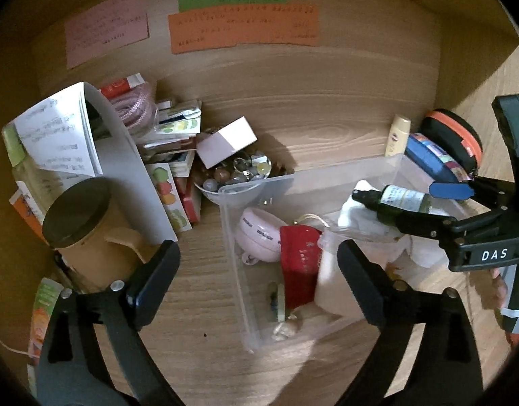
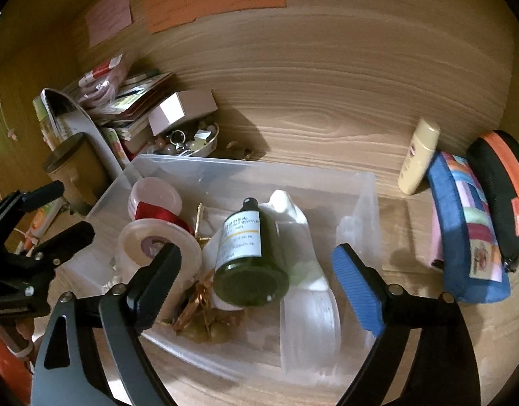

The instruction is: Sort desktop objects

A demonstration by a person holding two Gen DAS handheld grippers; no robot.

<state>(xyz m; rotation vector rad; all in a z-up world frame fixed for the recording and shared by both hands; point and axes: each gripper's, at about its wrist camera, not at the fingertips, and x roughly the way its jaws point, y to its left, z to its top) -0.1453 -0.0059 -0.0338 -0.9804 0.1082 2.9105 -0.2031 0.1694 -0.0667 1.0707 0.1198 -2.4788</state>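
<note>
A clear plastic bin [image 1: 232,223] [image 2: 360,182] sits on the wooden desk and holds several small items. A dark green dropper bottle [image 2: 247,253] [image 1: 399,201] lies in it on white items, between the fingers of my right gripper [image 2: 256,270] [image 1: 425,203], which is open and not touching it. A pink round case [image 1: 257,235], a red pouch [image 1: 300,264] and a round tub [image 2: 154,243] also lie in the bin. My left gripper [image 1: 257,270] [image 2: 61,209] is open and empty above the bin's left wall.
Left of the bin are a lidded brown jar [image 1: 78,218], a leaning booklet [image 1: 56,135], stacked cards and a glass bowl of beads [image 1: 235,172]. Right of it stand a cream tube [image 2: 418,155], a blue pouch [image 2: 469,230] and an orange-black case [image 2: 502,189]. Coloured notes [image 1: 242,27] hang on the back panel.
</note>
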